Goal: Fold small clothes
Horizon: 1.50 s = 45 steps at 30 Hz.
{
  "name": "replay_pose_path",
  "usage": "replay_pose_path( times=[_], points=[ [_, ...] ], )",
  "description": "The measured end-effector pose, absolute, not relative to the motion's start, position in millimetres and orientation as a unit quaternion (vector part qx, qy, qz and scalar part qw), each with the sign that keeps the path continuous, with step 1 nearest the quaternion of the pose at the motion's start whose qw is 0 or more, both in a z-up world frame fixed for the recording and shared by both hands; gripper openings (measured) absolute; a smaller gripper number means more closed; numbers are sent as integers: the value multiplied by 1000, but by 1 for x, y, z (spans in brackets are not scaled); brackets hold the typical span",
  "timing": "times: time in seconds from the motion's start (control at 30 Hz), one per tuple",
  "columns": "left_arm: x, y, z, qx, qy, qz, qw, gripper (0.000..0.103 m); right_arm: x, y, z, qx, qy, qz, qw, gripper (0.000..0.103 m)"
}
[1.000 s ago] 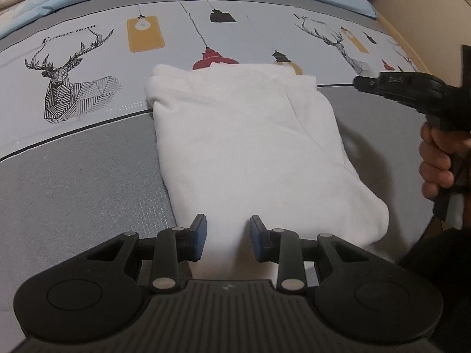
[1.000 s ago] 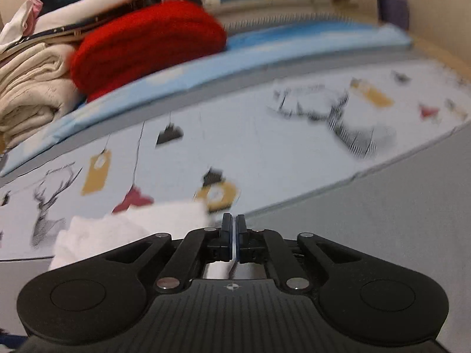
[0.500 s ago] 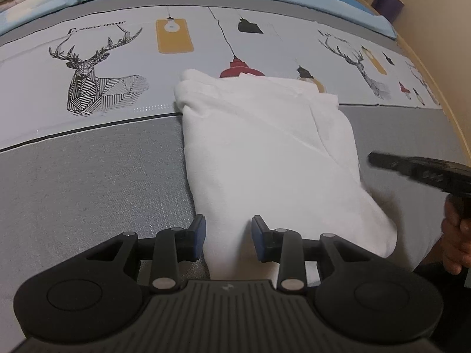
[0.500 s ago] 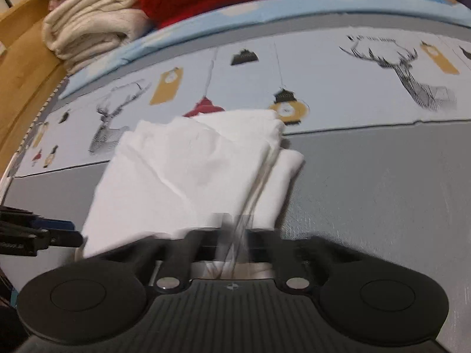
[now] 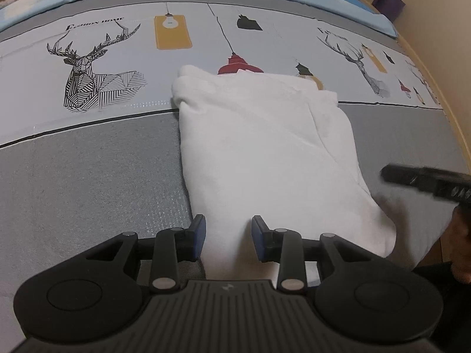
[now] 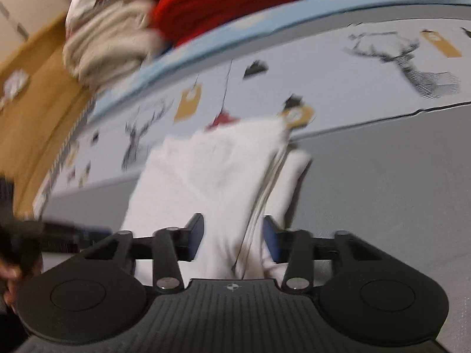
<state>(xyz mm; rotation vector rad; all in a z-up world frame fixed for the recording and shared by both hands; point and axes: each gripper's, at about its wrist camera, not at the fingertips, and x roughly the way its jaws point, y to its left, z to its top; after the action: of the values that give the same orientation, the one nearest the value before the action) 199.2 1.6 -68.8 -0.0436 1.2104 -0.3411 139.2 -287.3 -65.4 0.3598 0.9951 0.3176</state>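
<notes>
Two grippers straddle the white garment's (image 5: 259,153) near corners: left gripper (image 5: 228,236) spread, right gripper (image 6: 232,236) just opened over layered edges. Each should pinch every layer before folding.

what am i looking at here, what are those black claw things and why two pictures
No robot here: a person holds a pair of hand tongs in each hand, and a camera on each looks forward along its two fingers. One picture is the left tongs' view, the other the right tongs' view, which is blurred.

Both look down at a folded white garment lying on a bed cover printed with deer and lamps. Folded cream and red clothes are stacked at the far side.

Each pair of tongs straddles a near edge of the garment with its jaws apart, neither pinching it. The right tongs' jaws have just been opening. The dark bar at the left picture's right edge is the other tongs, held by a hand.
</notes>
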Motion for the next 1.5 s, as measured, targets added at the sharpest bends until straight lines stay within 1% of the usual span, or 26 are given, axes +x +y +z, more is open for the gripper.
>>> replay_pose_path(
  times=[0.07,0.2,0.23,0.27,0.33,0.37,0.43,0.5,0.6,0.67,0.77,0.8,0.87,0.9,0.93,1.0,1.03,1.07,1.17,1.23,1.27,1.3,1.33,1.43,1.5],
  points=[
    [199,-3,-70,-19,567,-160,808,38,143,-280,-71,163,489,148,844,47],
    [197,-10,-70,-13,566,-159,809,38,158,-277,-81,173,495,107,845,47],
    [197,-10,-70,-12,566,-160,809,41,162,-277,-83,177,496,97,844,47],
    [196,-10,-70,-11,566,-161,809,41,163,-275,-85,178,498,90,844,45],
    [195,-8,-70,-7,566,-162,808,41,168,-271,-91,175,501,83,844,25],
    [195,-7,-69,-6,565,-162,809,41,170,-268,-93,175,502,85,843,1],
    [195,-3,-69,-6,565,-162,809,41,169,-263,-90,168,491,89,850,2],
    [195,0,-68,-8,565,-162,809,41,164,-263,-75,168,454,97,870,1],
    [194,4,-66,-14,564,-173,807,46,155,-283,-48,208,391,88,892,1],
    [193,1,-69,-6,567,-181,803,48,158,-290,-50,182,396,48,899,1],
    [189,-5,-76,17,580,-181,794,48,170,-286,-71,147,457,29,877,3],
    [188,-5,-78,24,583,-179,792,48,171,-284,-76,131,467,15,875,5],
    [189,-2,-75,15,579,-178,796,48,167,-284,-72,120,458,-1,881,9],
    [189,0,-71,4,573,-178,800,48,164,-287,-67,134,449,10,883,12],
    [190,3,-67,-6,567,-179,804,48,159,-290,-61,151,440,31,885,17],
    [193,5,-63,-19,560,-182,808,48,151,-290,-55,161,437,75,882,43],
    [194,5,-64,-20,562,-183,806,48,148,-289,-55,151,447,95,876,49],
    [195,3,-67,-14,568,-180,803,48,146,-285,-58,140,460,112,869,50],
    [196,-5,-81,19,590,-173,788,48,142,-276,-76,88,515,156,839,46],
    [197,-7,-84,20,593,-172,786,49,138,-271,-88,40,541,164,824,29],
    [198,-6,-84,16,593,-170,787,49,137,-273,-90,36,549,174,817,13],
    [199,-6,-82,10,592,-168,788,49,135,-275,-89,41,548,184,815,9],
    [200,-4,-81,4,589,-168,790,49,133,-277,-84,45,539,190,819,6],
    [202,-3,-81,-7,589,-172,790,49,128,-293,-67,84,510,207,831,6],
    [201,-5,-90,9,603,-173,779,56,129,-301,-72,90,525,204,822,6]
  ],
)
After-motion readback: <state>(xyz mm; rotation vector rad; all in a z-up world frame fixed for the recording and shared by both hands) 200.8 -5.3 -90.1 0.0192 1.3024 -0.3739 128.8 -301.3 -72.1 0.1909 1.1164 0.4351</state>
